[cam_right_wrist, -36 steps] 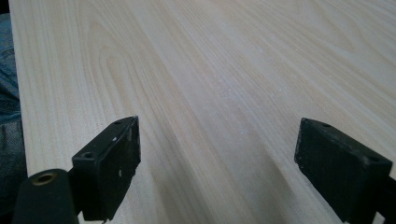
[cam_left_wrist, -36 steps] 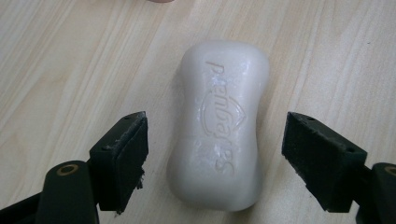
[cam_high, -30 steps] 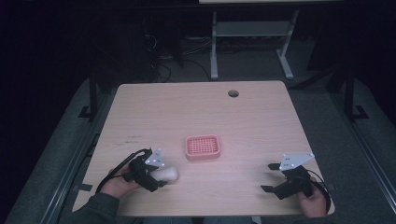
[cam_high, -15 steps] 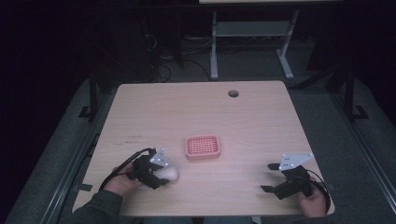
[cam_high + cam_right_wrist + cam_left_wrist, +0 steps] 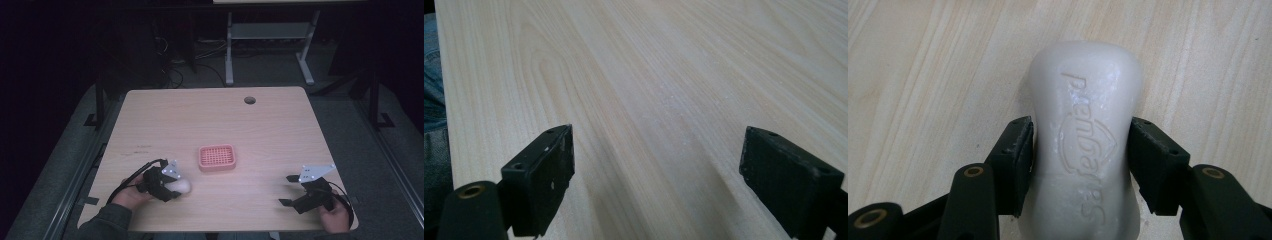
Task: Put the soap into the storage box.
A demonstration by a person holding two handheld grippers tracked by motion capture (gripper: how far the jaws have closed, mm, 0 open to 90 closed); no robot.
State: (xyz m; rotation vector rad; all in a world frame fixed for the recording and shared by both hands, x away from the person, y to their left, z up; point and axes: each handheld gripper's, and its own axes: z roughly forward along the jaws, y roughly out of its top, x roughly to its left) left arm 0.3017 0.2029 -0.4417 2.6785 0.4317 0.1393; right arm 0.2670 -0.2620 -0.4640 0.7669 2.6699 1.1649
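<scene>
Near the front edge of the table (image 5: 280,125), on the person's left, a white soap bar (image 5: 1083,140) is clamped at its waist between the jaws of the left gripper (image 5: 1080,150); whether it is lifted clear of the wood or just touching it cannot be told for certain. On the right, the right gripper (image 5: 654,175) is held low over bare wood with its jaws spread wide and nothing between them. Just beyond the soap bar, toward the middle, a pink soap dish (image 5: 217,157) is seen with its slotted tray unoccupied. The grasp is judged done; the carry and the set-down are judged left. Open tabletop lies between bar and dish, and a cable hole (image 5: 249,100) sits well apart near the far edge.
</scene>
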